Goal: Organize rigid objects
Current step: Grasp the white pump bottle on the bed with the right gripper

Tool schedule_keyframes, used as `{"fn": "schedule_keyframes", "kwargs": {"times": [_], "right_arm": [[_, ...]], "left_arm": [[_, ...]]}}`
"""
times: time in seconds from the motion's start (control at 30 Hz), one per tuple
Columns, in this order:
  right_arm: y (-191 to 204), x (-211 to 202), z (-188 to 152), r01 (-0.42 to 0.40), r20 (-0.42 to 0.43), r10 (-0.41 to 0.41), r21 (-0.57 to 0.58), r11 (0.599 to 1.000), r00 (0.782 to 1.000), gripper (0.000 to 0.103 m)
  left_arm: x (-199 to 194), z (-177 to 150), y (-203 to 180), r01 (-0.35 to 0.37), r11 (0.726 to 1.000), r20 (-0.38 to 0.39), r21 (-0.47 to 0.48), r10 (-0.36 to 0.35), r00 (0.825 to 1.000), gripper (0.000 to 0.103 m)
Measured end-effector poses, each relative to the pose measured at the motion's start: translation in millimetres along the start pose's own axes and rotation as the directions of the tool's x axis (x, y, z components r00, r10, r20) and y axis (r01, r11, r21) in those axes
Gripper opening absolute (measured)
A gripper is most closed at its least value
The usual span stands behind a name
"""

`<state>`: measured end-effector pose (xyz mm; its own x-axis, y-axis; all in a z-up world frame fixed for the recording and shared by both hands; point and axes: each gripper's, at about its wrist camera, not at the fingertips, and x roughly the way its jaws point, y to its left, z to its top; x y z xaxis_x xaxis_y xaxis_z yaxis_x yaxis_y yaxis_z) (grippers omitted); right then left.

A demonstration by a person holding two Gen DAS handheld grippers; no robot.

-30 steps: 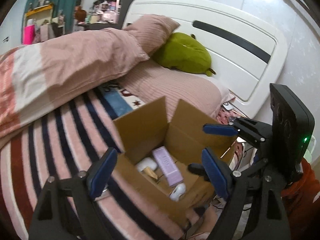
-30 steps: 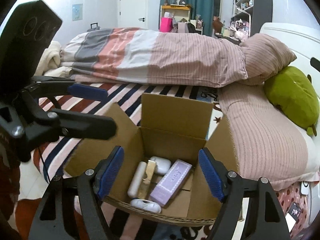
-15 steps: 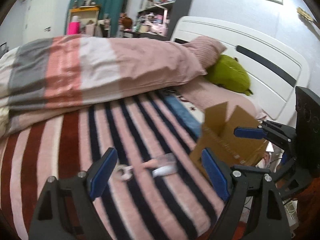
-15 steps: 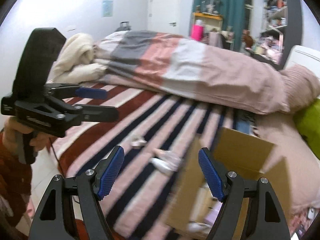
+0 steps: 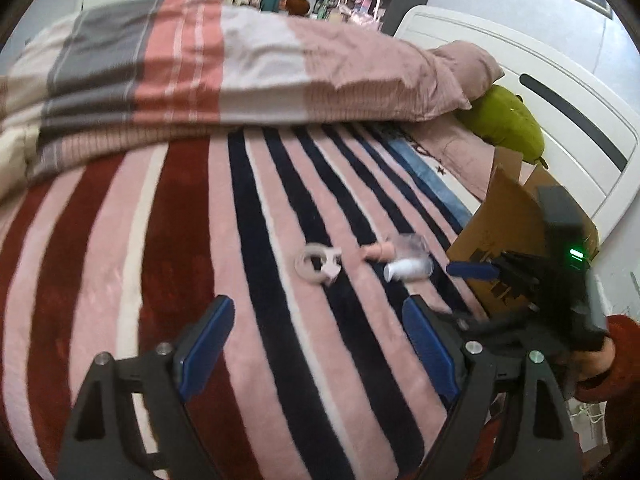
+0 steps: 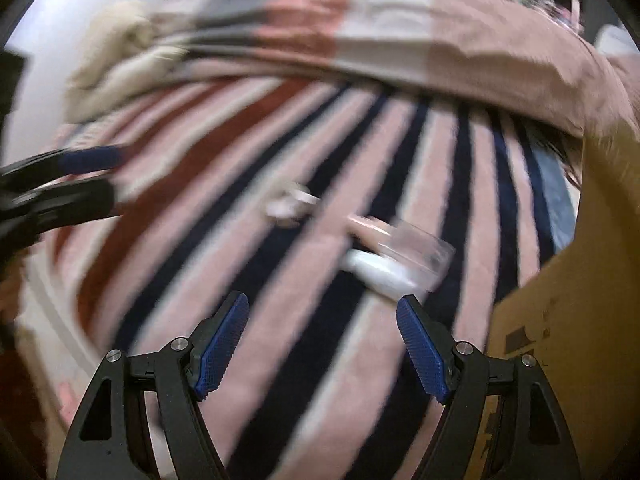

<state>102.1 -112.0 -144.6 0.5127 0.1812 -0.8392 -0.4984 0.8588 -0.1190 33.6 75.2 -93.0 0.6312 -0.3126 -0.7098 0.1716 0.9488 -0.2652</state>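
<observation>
pink ring [image 5: 318, 265], a pink tube [image 5: 376, 251] and a white bottle [image 5: 406, 269] beside a clear cup [image 5: 412, 245] are lying on the striped bed [image 5: 180, 240] at centre frame, left of the cardboard box [image 5: 508, 216]. the left tool [image 5: 316, 350] and right tool [image 6: 322, 344] are both hanging wide open and empty at the bottom of their frames.

**Right wrist view: small items lie ahead on the blanket**

Your right gripper [image 6: 322, 344] has its blue pads wide apart, with nothing between them. Ahead on the striped blanket [image 6: 256, 280] you see a clear cup [image 6: 420, 254] touching a white tube [image 6: 376, 270]; a small pale object [image 6: 286, 204] lies near them, too blurred to identify. The cardboard box [image 6: 572, 320] stands at right. Your left gripper [image 6: 86, 178] shows at the left edge.
</observation>
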Motion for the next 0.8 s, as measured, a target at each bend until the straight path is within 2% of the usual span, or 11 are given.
{"fn": "schedule_keyframes", "kwargs": {"times": [0.1, 0.23, 0.37, 0.43, 0.47, 0.6, 0.7, 0.8], "right_arm": [[-13.5, 23.7, 0.6, 0.035, -0.025, -0.033, 0.058, 0.998, 0.999, 0.074], [-20.6, 42.8, 5.2, 0.021, -0.036, -0.018, 0.086, 0.996, 0.999, 0.074], [-22.7, 43.9, 7.8, 0.013, -0.024, -0.010, 0.110, 0.994, 1.000, 0.074], [-23.7, 46.6, 8.9, 0.021, -0.033, -0.018, 0.115, 0.993, 0.999, 0.063], [-23.6, 47.0, 9.5, 0.019, -0.032, -0.015, 0.117, 0.993, 0.999, 0.061], [-23.0, 40.3, 6.6, 0.012, -0.022, -0.009, 0.106, 0.994, 1.000, 0.061], [-15.9, 26.2, 1.4, -0.036, -0.008, 0.037, 0.082, 0.996, 0.999, 0.061], [-4.5, 9.0, -1.4, -0.084, 0.000, 0.084, 0.032, 0.996, 0.996, 0.061]], "left_arm": [[5.1, -3.0, 0.1, 0.011, 1.000, -0.006, -0.005, -0.011, 1.000, 0.084], [7.0, -2.7, -0.8, 0.013, 1.000, -0.007, -0.003, -0.013, 1.000, 0.084], [6.9, -1.9, -2.9, 0.011, 1.000, -0.007, -0.001, -0.011, 1.000, 0.084], [6.3, -1.5, -3.3, 0.009, 1.000, -0.003, -0.002, -0.009, 1.000, 0.084], [6.7, -1.1, -3.2, 0.009, 1.000, -0.003, -0.003, -0.009, 1.000, 0.084], [8.4, -0.5, -3.4, 0.012, 1.000, -0.015, -0.003, -0.012, 1.000, 0.084], [10.4, 0.0, -5.6, 0.018, 1.000, -0.024, -0.002, -0.018, 1.000, 0.084], [12.3, 2.1, -9.8, 0.054, 0.999, -0.032, -0.007, -0.054, 0.998, 0.084]]}}
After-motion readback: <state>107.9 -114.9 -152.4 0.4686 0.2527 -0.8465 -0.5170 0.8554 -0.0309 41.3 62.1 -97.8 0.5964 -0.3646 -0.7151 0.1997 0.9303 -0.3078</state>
